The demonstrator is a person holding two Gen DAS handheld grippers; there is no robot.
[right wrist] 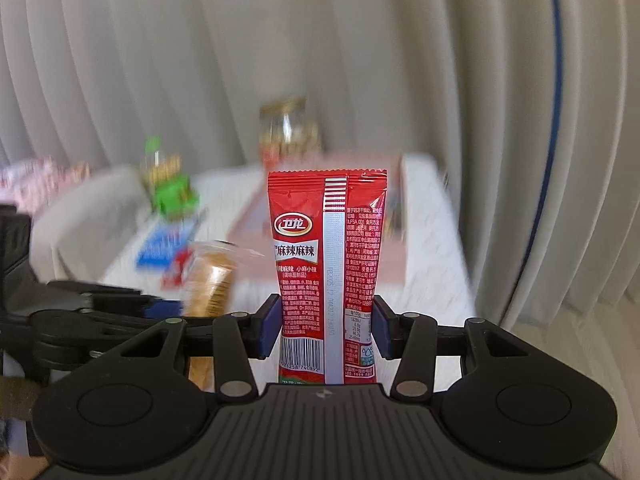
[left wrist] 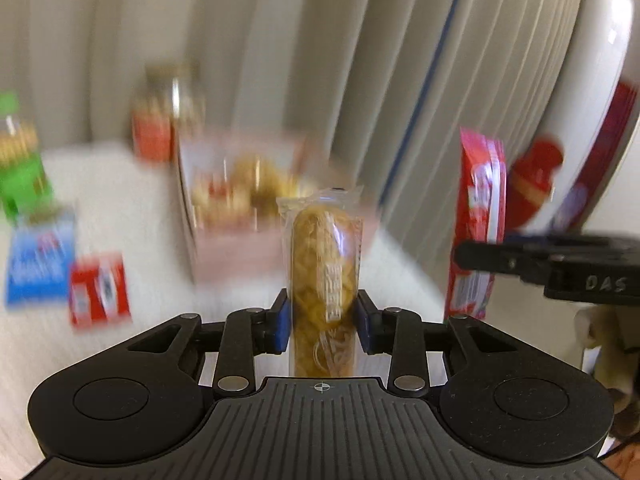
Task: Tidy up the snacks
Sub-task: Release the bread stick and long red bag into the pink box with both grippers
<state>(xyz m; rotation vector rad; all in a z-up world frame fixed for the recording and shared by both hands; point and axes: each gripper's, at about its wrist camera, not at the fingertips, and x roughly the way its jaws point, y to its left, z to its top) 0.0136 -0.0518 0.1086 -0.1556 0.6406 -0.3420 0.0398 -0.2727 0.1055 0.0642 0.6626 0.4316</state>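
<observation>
The left tool [left wrist: 323,322] pinches a clear pack of yellow snack [left wrist: 324,280] that stands upright between its blue pads. The right tool [right wrist: 325,326] is closed on a tall red packet [right wrist: 326,264] with white writing and a silver stripe. Behind the red packet lies a white surface [right wrist: 432,248]. A pink tray [right wrist: 320,240], a jar [right wrist: 288,132] and a green pack [right wrist: 172,192] sit blurry there. Pale curtains [right wrist: 160,60] hang behind.

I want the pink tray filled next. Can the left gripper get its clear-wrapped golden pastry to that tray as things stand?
Probably yes: the left gripper grips the clear-wrapped golden pastry, and the pink tray lies straight ahead with nothing visible between them.
</observation>
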